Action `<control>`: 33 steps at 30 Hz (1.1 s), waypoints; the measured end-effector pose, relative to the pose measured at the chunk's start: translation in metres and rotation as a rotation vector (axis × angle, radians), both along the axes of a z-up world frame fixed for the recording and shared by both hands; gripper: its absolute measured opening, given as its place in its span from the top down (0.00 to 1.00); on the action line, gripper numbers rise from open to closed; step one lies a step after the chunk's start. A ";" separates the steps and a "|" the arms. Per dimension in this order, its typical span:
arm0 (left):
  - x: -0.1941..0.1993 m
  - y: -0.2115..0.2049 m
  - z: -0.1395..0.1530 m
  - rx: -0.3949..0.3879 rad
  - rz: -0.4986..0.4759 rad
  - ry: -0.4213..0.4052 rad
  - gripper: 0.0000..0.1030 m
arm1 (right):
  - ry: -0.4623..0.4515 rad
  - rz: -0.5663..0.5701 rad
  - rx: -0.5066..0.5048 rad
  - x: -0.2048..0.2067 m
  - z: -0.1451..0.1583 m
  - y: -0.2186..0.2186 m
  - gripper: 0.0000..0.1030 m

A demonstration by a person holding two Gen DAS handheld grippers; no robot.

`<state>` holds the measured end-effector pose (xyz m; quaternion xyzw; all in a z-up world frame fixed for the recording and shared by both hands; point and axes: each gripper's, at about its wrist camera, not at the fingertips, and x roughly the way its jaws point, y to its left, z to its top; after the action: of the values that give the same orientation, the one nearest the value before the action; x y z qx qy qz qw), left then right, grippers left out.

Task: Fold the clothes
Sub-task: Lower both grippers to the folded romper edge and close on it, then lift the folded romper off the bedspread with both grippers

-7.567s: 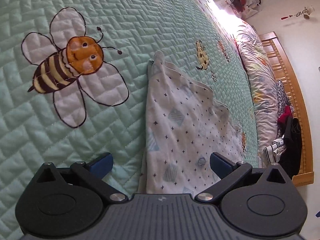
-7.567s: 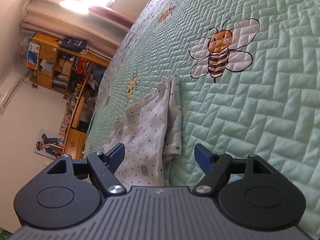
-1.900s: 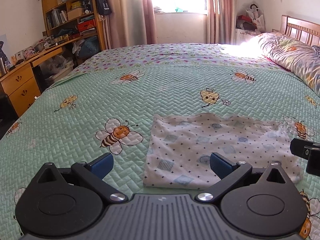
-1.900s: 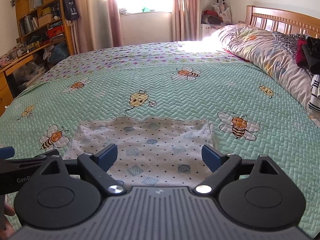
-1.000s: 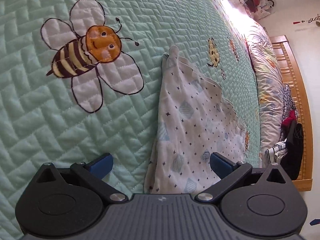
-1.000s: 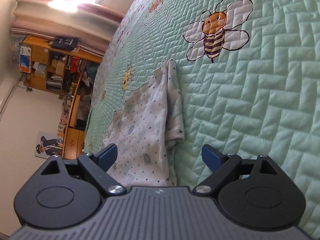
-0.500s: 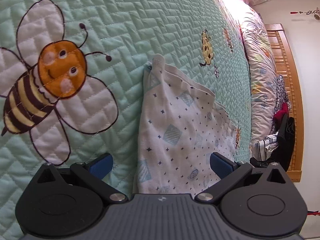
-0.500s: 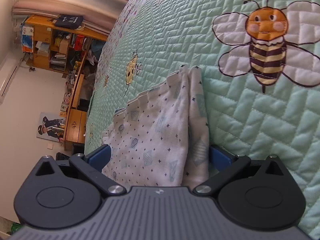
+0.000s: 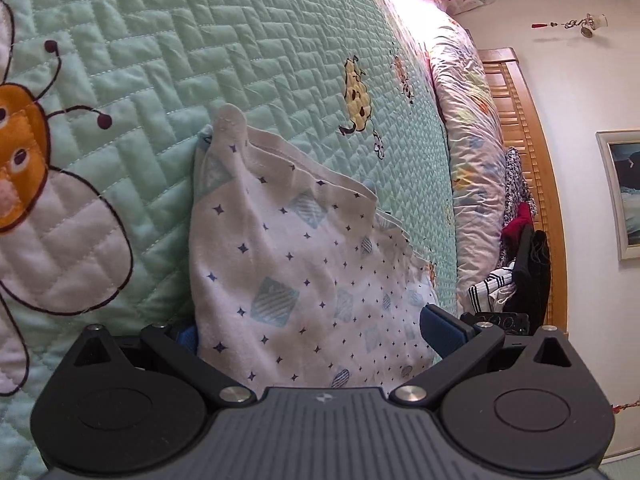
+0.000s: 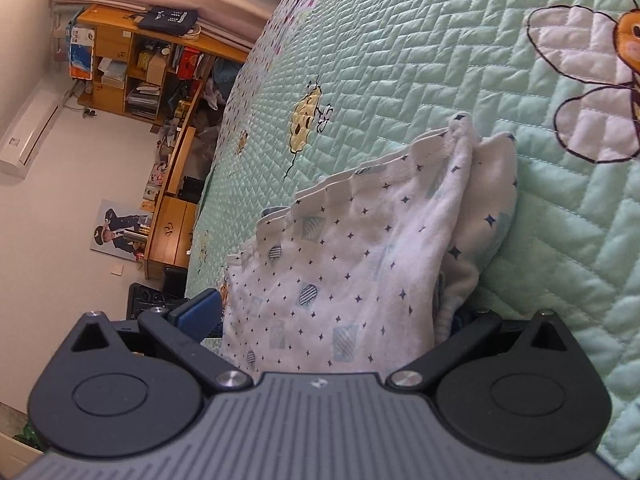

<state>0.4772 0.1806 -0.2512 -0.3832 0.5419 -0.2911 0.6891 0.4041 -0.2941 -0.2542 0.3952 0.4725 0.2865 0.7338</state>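
Note:
A white garment (image 9: 288, 248) with small dark stars and pale blue squares lies folded flat on the green bee-print quilt (image 9: 240, 40). My left gripper (image 9: 316, 332) is open at one short end. The cloth fills the gap between its fingers, and the edge covers most of the left blue pad. In the right wrist view the same garment (image 10: 360, 248) bunches up at its other end, on the quilt (image 10: 440, 60). My right gripper (image 10: 330, 316) is open wide around that end, its right finger mostly hidden under the cloth.
A floral duvet (image 9: 468, 140), a wooden headboard (image 9: 532, 160) and a pile of clothes (image 9: 524, 272) run along the bed's head. Beyond the opposite side stand a cluttered bookshelf (image 10: 152, 64) and a wooden desk (image 10: 172, 216).
Both grippers have pushed forward onto the garment's two ends. The cloth now lies deep between each pair of fingers and hides one pad of each. The right jaws have widened slightly.

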 end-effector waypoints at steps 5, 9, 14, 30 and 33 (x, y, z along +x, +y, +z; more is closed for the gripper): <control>-0.005 -0.008 0.001 0.007 0.015 -0.015 0.07 | -0.015 -0.022 -0.092 -0.010 0.000 0.004 0.67; -0.009 -0.011 -0.013 0.059 0.020 0.045 0.85 | -0.013 -0.047 -0.099 -0.019 -0.010 -0.004 0.82; -0.025 -0.007 -0.019 0.036 0.095 -0.002 0.88 | -0.060 -0.074 -0.126 -0.025 -0.007 0.000 0.82; -0.046 -0.046 0.052 0.047 0.053 -0.163 0.89 | -0.178 -0.263 0.032 -0.071 0.025 -0.010 0.83; -0.054 -0.081 0.077 0.054 -0.016 -0.195 0.89 | -0.208 -0.305 0.055 -0.099 0.043 -0.032 0.83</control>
<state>0.4230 0.0997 -0.1745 -0.3299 0.4830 -0.3180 0.7461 0.3050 -0.3259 -0.2111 0.4507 0.3207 0.2240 0.8024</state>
